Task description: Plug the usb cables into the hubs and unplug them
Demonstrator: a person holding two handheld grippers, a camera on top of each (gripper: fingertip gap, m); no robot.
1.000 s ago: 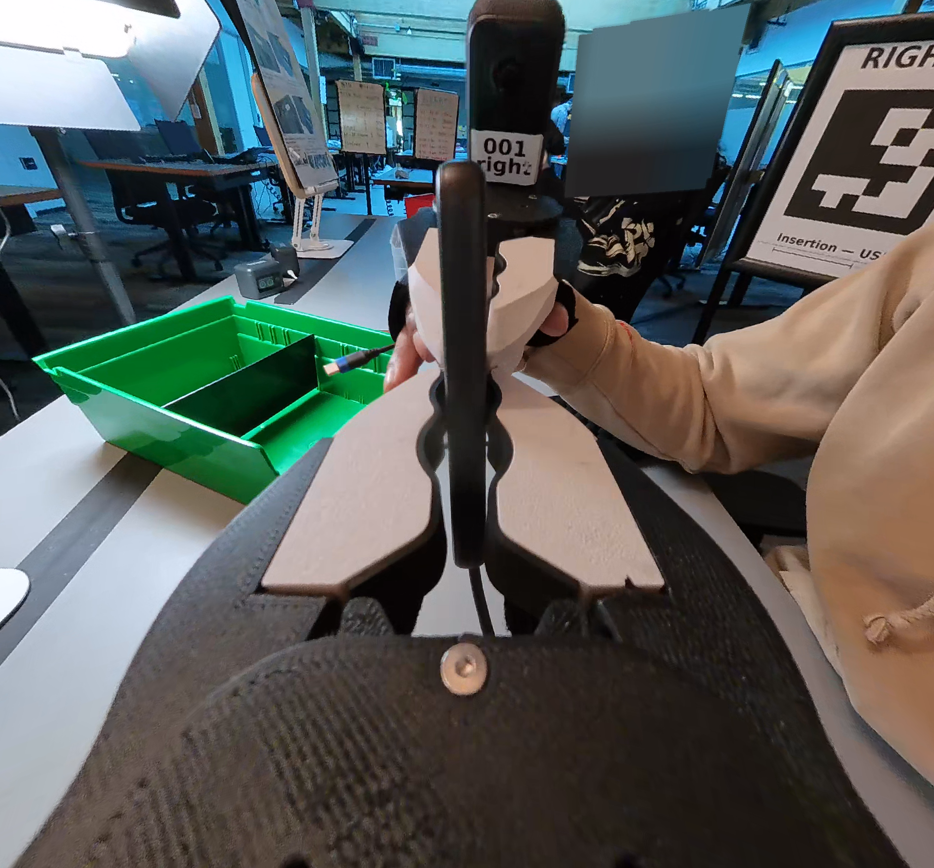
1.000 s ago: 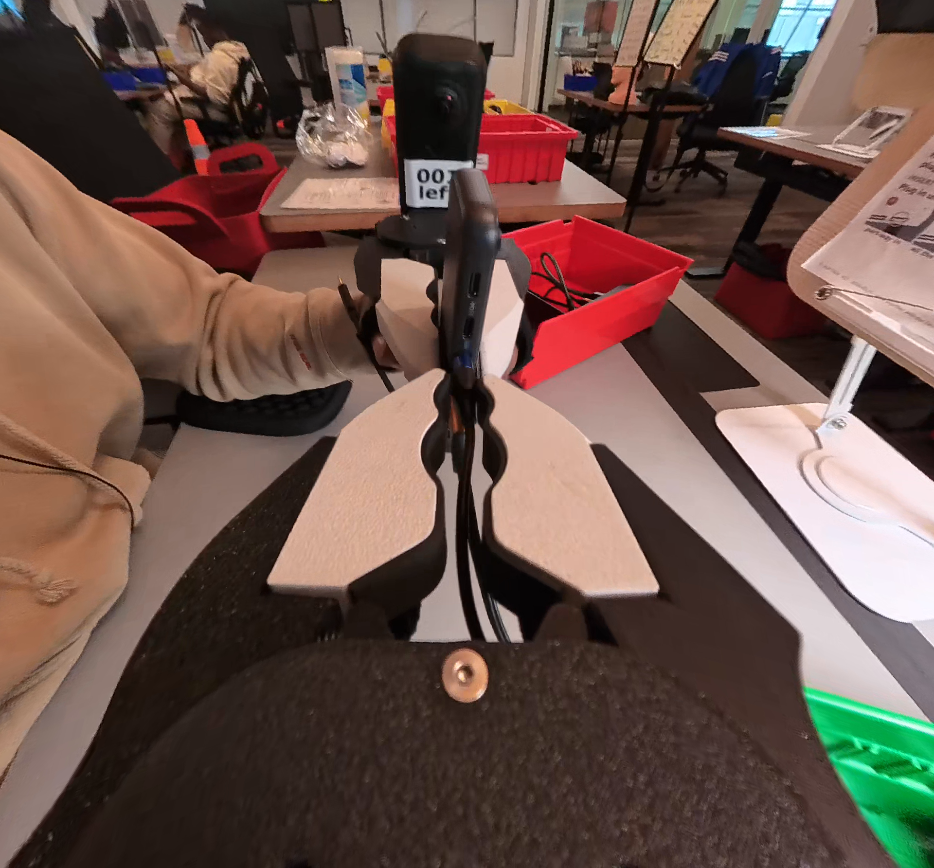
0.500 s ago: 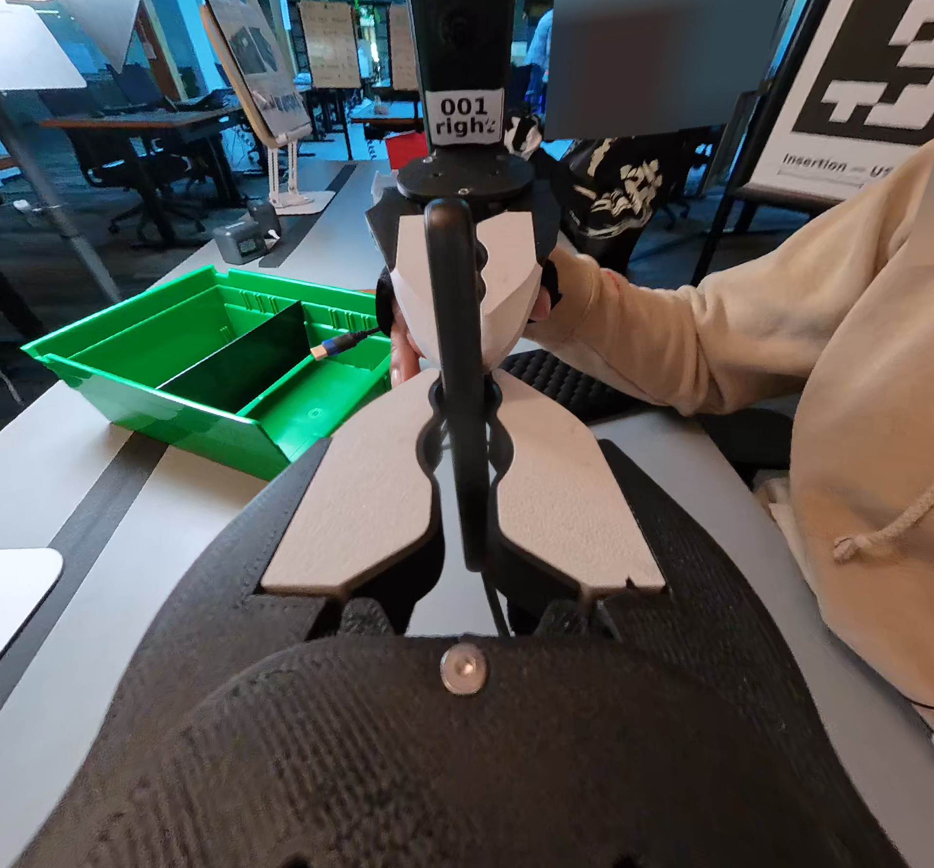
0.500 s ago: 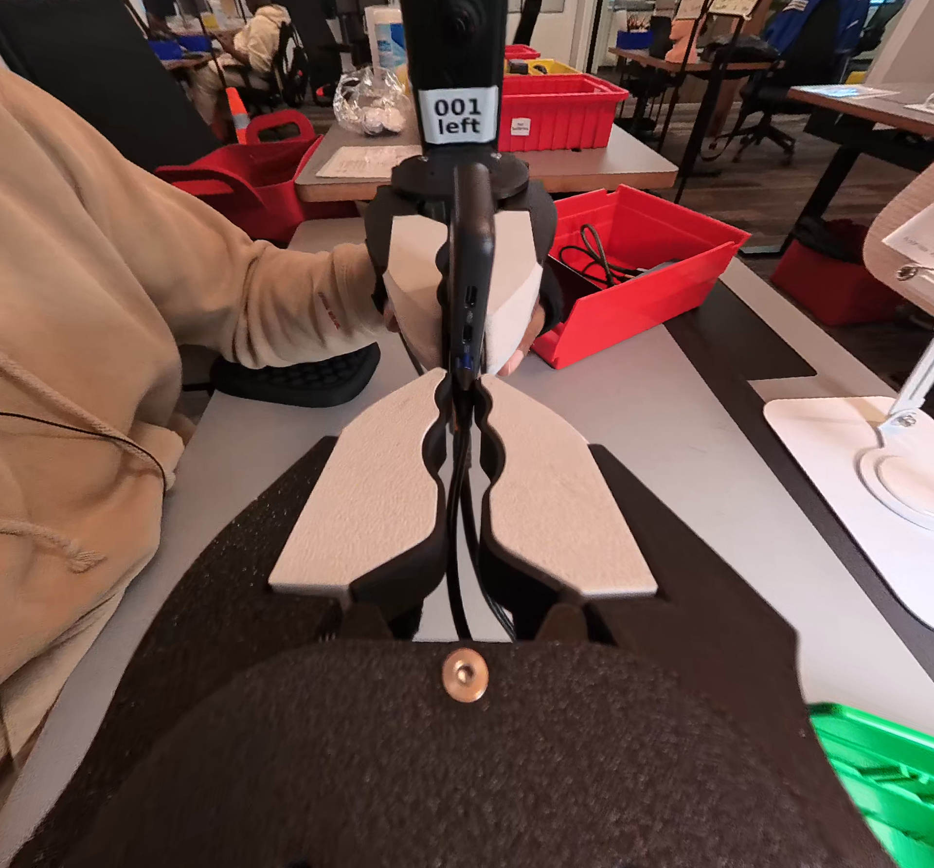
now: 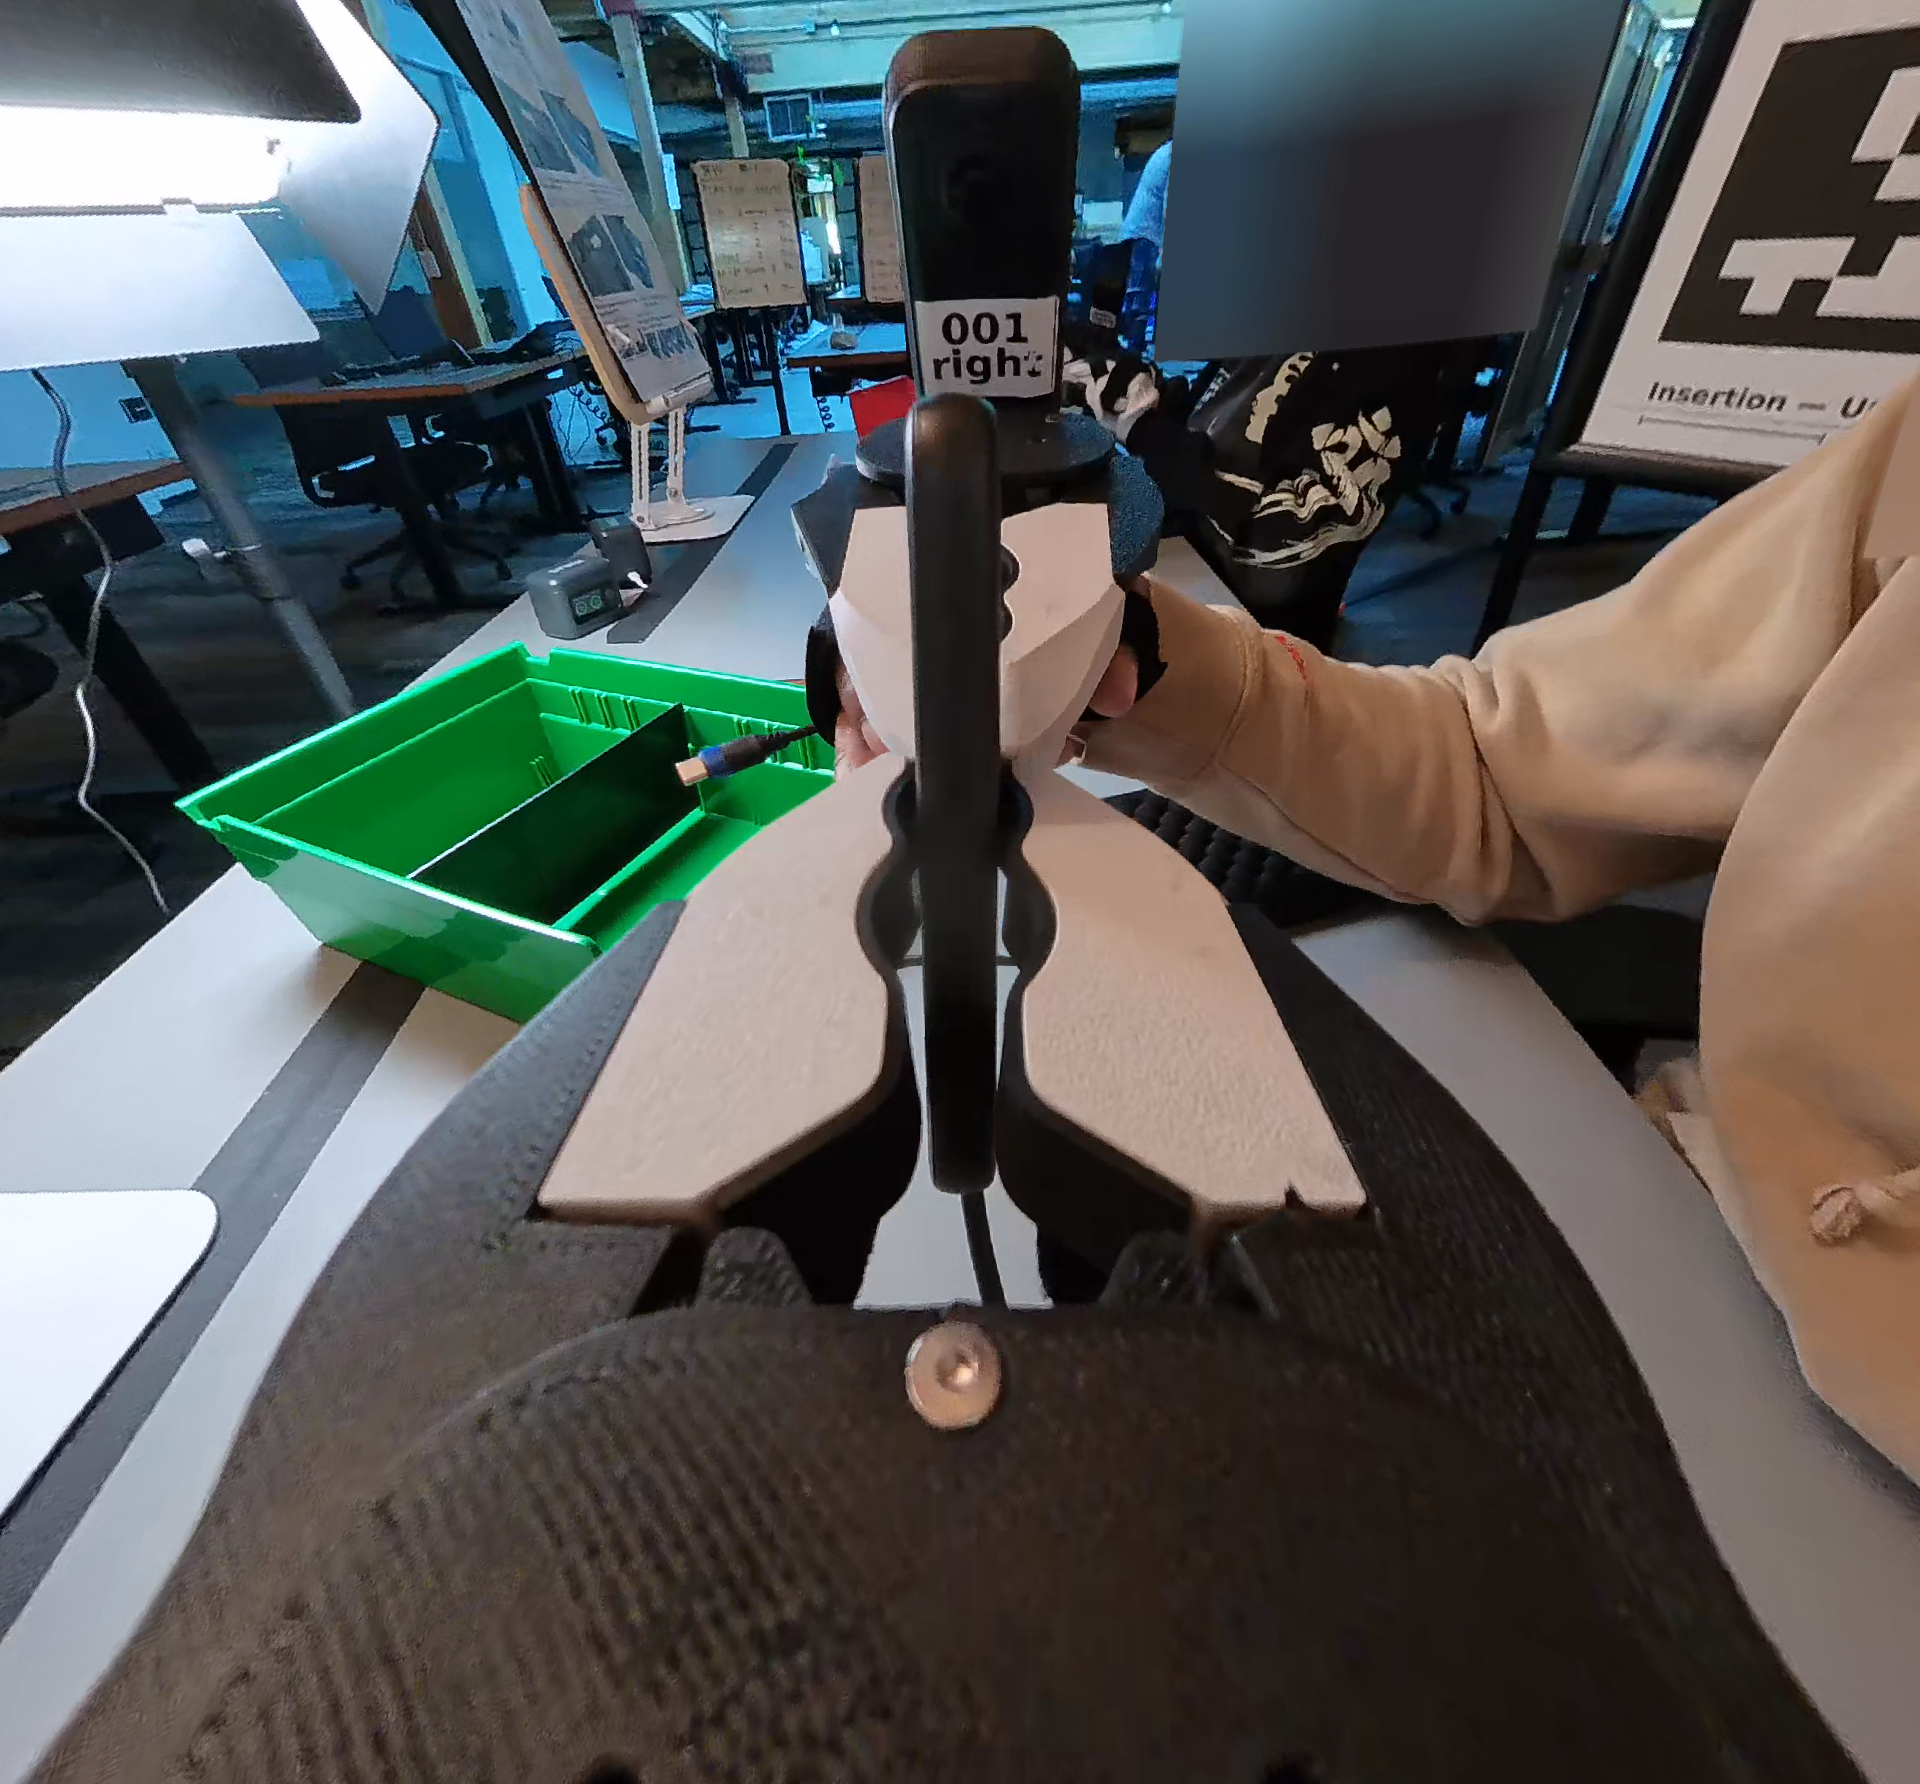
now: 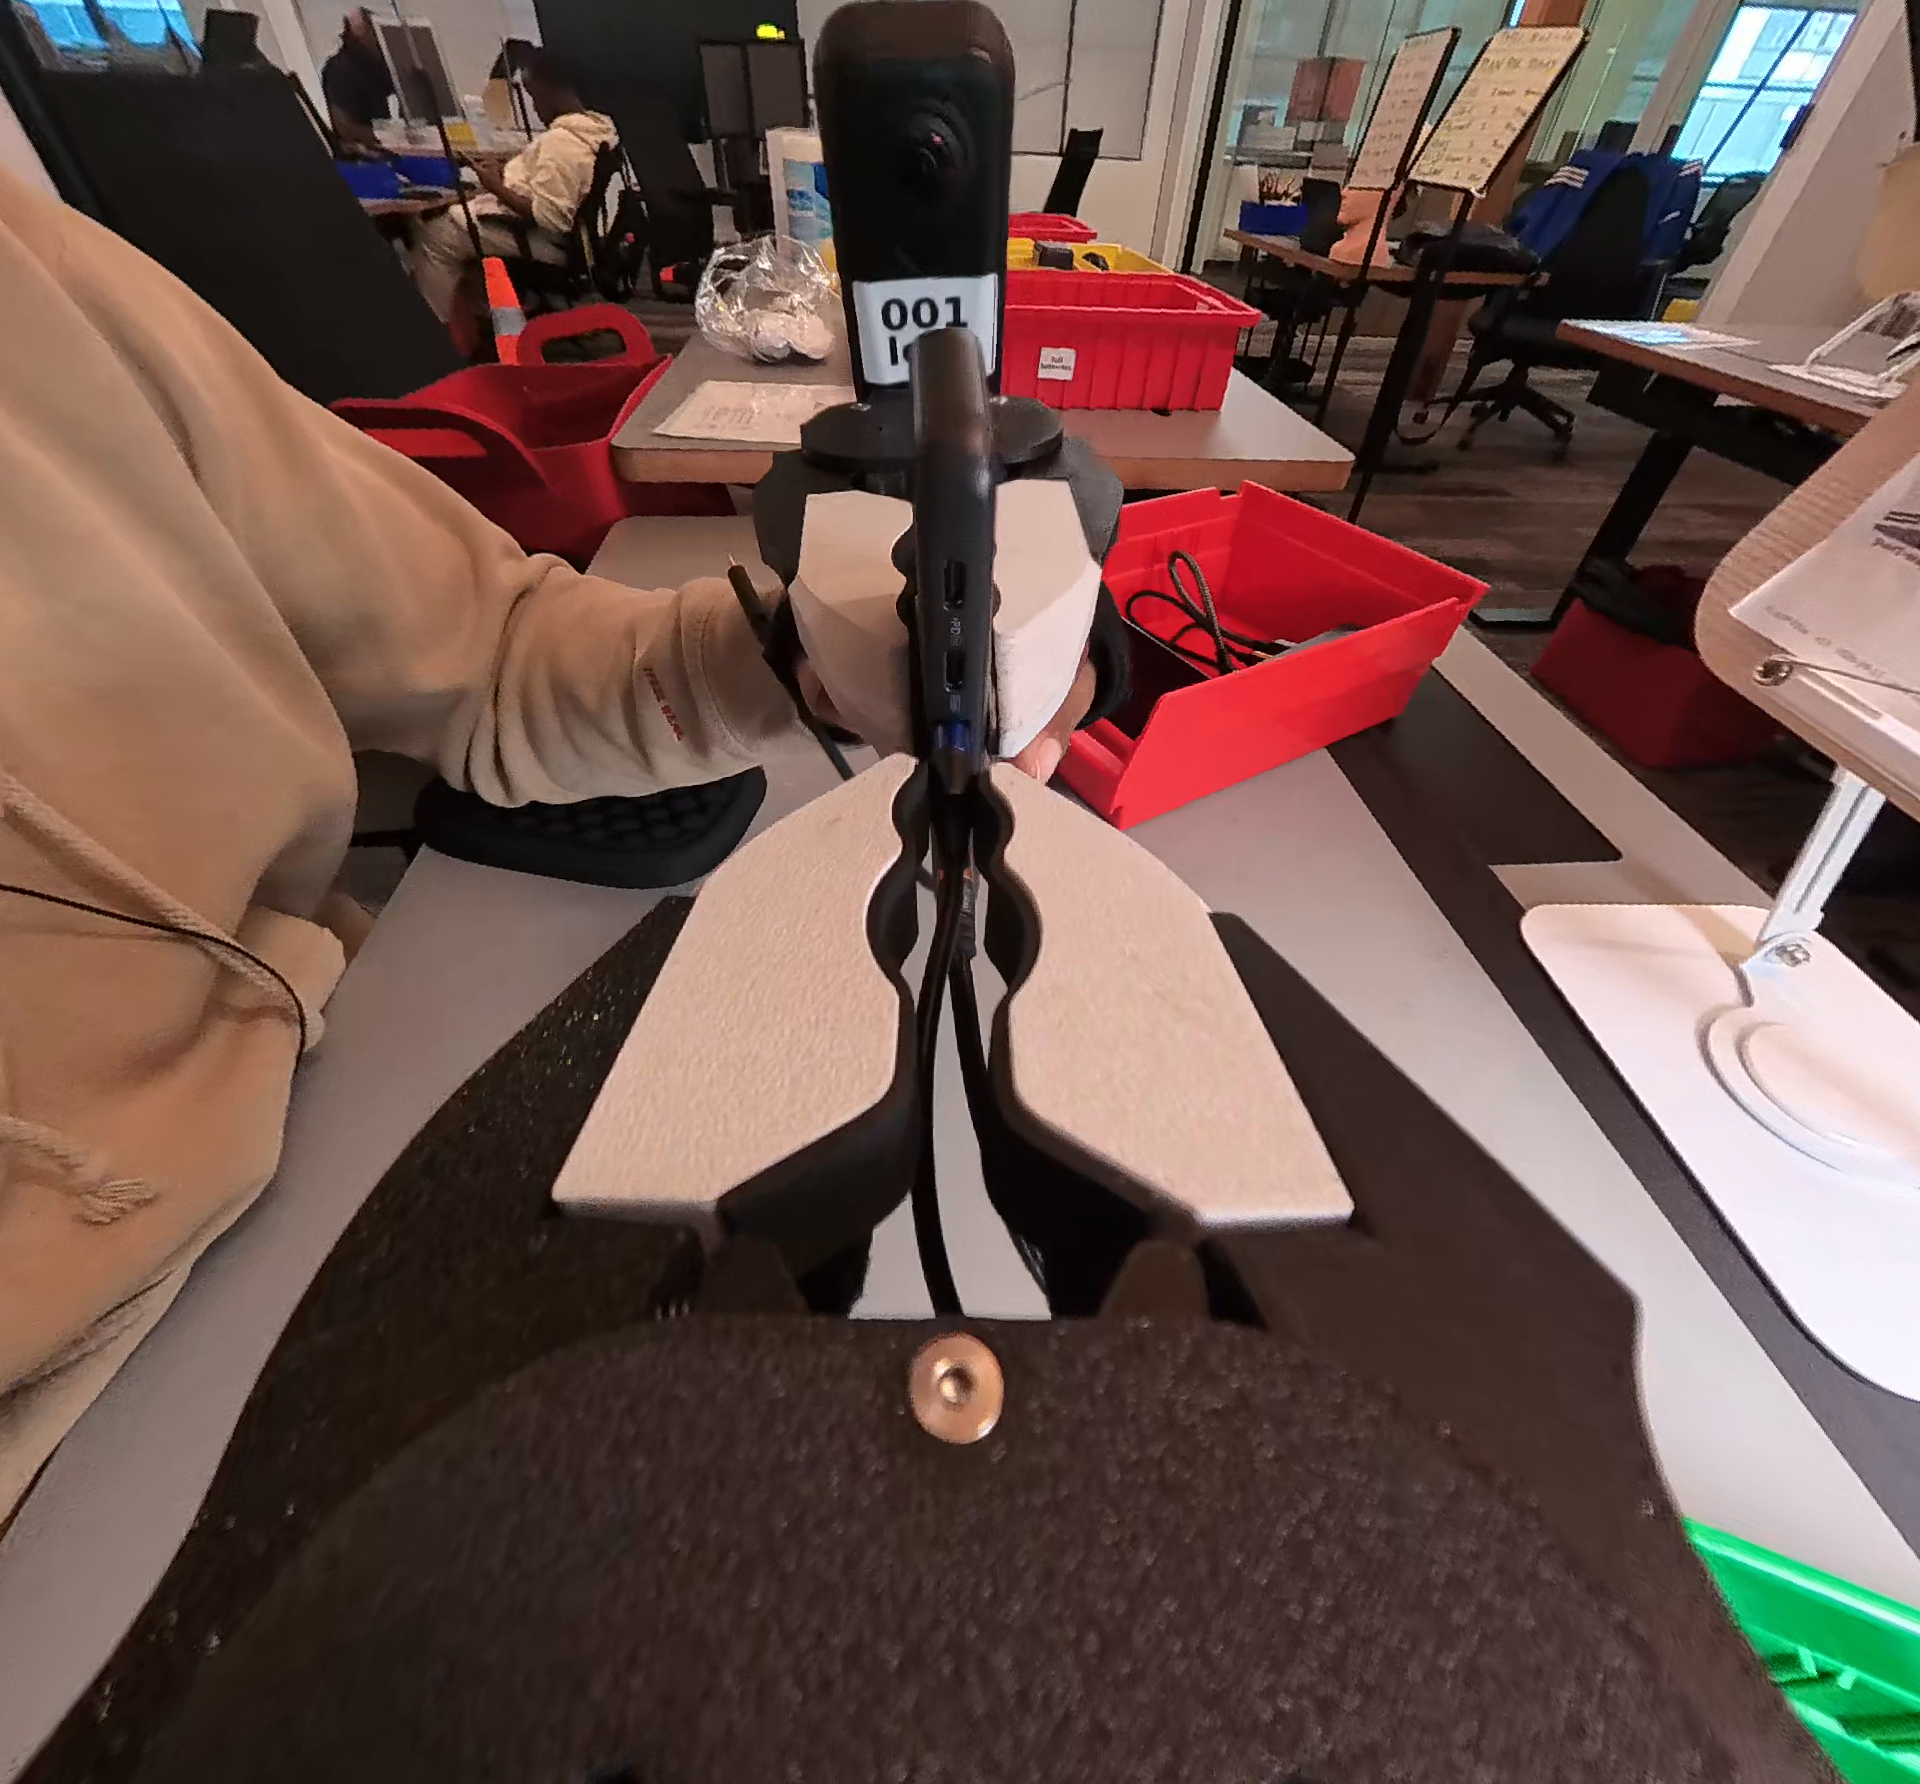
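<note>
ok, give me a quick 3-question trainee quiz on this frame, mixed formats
1. True or false: the left gripper is open.
2. In the left wrist view, the loose USB plug with the blue collar shows in front of which item? A) red bin B) green bin C) lamp base
3. Short answer: what is the right gripper shut on?

Key
1. False: it is shut on the black hub, which stands on edge between its fingers.
2. B
3. A black cable that runs toward the hub's lower end.
</note>
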